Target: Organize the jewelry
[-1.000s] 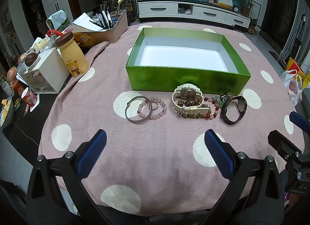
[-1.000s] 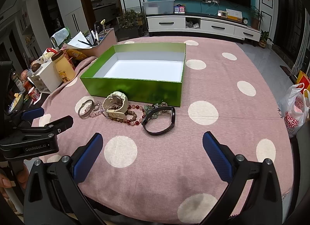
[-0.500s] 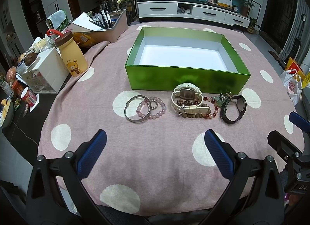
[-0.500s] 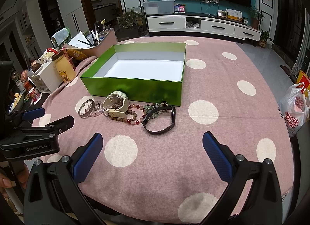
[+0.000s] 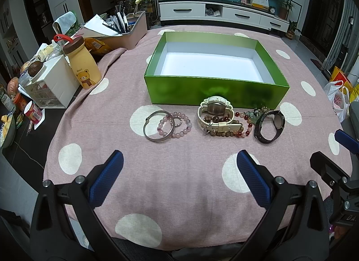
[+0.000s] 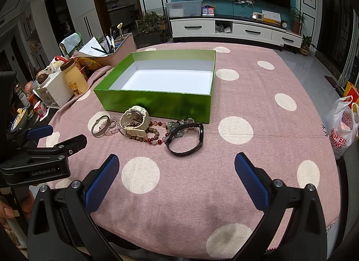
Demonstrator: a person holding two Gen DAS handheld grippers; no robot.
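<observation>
An empty green box (image 5: 215,93) (image 6: 157,103) with a white inside stands on the pink dotted tablecloth. In front of it lie a silver bangle (image 5: 158,126) (image 6: 100,125), a pink bead bracelet (image 5: 177,124), a cream watch (image 5: 215,115) (image 6: 134,118) on brown and red bead strings, a green charm piece (image 5: 253,116) and a black watch (image 5: 269,126) (image 6: 185,139). My left gripper (image 5: 179,166) is open and empty, short of the jewelry. My right gripper (image 6: 176,171) is open and empty, just short of the black watch.
At the left table edge stand a yellow bear bottle (image 5: 84,67), a white drawer unit (image 5: 50,85) and a pink tray of pens and papers (image 5: 125,32). A plastic bag (image 6: 341,128) hangs off the right edge. A TV cabinet (image 6: 235,30) stands behind.
</observation>
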